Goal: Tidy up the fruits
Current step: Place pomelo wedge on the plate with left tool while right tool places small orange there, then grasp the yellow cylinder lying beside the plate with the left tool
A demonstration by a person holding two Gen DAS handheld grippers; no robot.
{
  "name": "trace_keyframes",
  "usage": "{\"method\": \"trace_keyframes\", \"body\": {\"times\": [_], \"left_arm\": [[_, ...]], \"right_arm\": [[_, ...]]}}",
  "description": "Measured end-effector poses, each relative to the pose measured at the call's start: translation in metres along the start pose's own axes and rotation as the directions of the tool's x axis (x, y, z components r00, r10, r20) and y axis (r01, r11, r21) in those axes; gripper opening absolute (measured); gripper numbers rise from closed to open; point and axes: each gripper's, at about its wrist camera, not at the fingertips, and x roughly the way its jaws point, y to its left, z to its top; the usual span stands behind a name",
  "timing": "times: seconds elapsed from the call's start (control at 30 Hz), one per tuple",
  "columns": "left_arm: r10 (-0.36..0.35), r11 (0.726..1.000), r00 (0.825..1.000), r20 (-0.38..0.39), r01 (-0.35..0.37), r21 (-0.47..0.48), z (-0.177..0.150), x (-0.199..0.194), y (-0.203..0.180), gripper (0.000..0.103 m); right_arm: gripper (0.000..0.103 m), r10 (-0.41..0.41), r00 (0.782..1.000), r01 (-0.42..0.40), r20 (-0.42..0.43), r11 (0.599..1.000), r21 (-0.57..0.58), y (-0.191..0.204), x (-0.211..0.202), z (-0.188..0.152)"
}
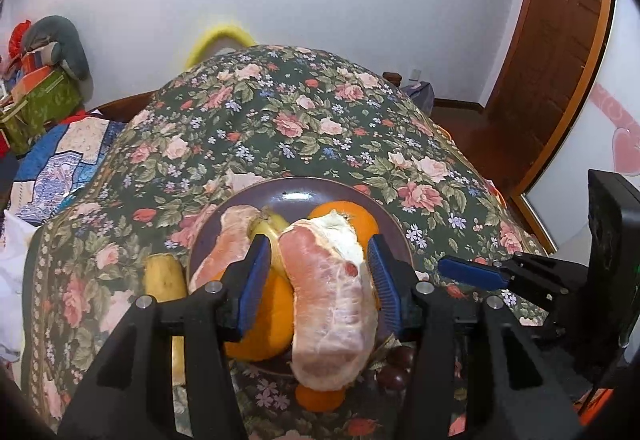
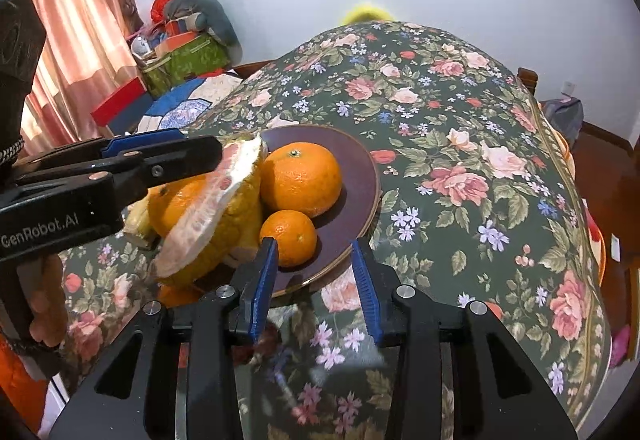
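A dark plate (image 1: pixel 304 192) (image 2: pixel 360 168) on the floral cloth holds a big orange (image 2: pixel 300 180), a small orange (image 2: pixel 288 236), a further orange (image 1: pixel 260 320) and a banana tip (image 1: pixel 268 228). A peeled pink pomelo segment (image 1: pixel 332 300) (image 2: pixel 212 208) leans on this pile between the pads of my left gripper (image 1: pixel 317 238). The right pad touches it, while a gap shows at the left pad, so the gripper is open. A second pomelo segment (image 1: pixel 228 236) lies at the plate's left. My right gripper (image 2: pixel 313 241) hovers open and empty over the plate's near rim.
A banana (image 1: pixel 166 276) lies on the cloth left of the plate, with dark grapes (image 1: pixel 396 368) and a small orange (image 1: pixel 320 396) near its front edge. The table (image 2: pixel 480 120) drops off on the right. A quilt and boxes (image 1: pixel 40 100) are on the left, a wooden door (image 1: pixel 560 20) on the right.
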Motion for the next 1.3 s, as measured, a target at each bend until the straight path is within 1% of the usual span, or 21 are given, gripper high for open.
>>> {"method": "trace_keyframes", "body": {"times": [0.3,0.4,0.53,0.67,0.77,0.97,1.1,1.3], "left_arm": [[0.032,0.999,0.999,0.019,-0.032,-0.015,-0.011,-0.043,0.015,0.05],[0.045,0.999,0.999,0.017,-0.045,-0.022,-0.019,-0.057,0.023,0.05],[0.062,0.998,0.998,0.001,-0.062,-0.03,-0.032,-0.07,0.037,0.05],[0.087,0.995,0.996,-0.029,-0.088,-0.036,-0.046,-0.075,0.053,0.051],[0.099,0.994,0.993,-0.059,-0.101,-0.042,-0.055,-0.071,0.063,0.051],[0.094,0.991,0.989,-0.118,-0.105,-0.087,-0.069,-0.047,0.083,0.051],[0.092,0.99,0.986,-0.138,-0.106,-0.095,-0.071,-0.026,0.086,0.051],[0.109,0.988,0.98,-0.168,-0.126,-0.094,-0.069,0.005,0.09,0.05]], "right_arm": [[0.036,-0.016,0.999,0.016,0.045,1.0,-0.003,0.014,-0.035,-0.001],[0.04,-0.025,0.998,0.026,0.061,1.0,-0.002,0.02,-0.046,-0.002],[0.041,-0.043,0.997,0.044,0.071,0.999,-0.008,0.026,-0.056,-0.004],[0.042,-0.053,0.996,0.053,0.07,0.999,-0.01,0.03,-0.06,-0.01],[0.045,-0.065,0.996,0.066,0.062,0.998,-0.008,0.031,-0.058,-0.014],[0.045,-0.075,0.997,0.074,0.026,0.997,0.008,0.025,-0.043,-0.021],[0.045,-0.075,0.997,0.075,0.007,0.997,0.015,0.022,-0.035,-0.024],[0.045,-0.065,0.998,0.065,-0.02,0.997,0.036,0.014,-0.022,-0.028]]}}
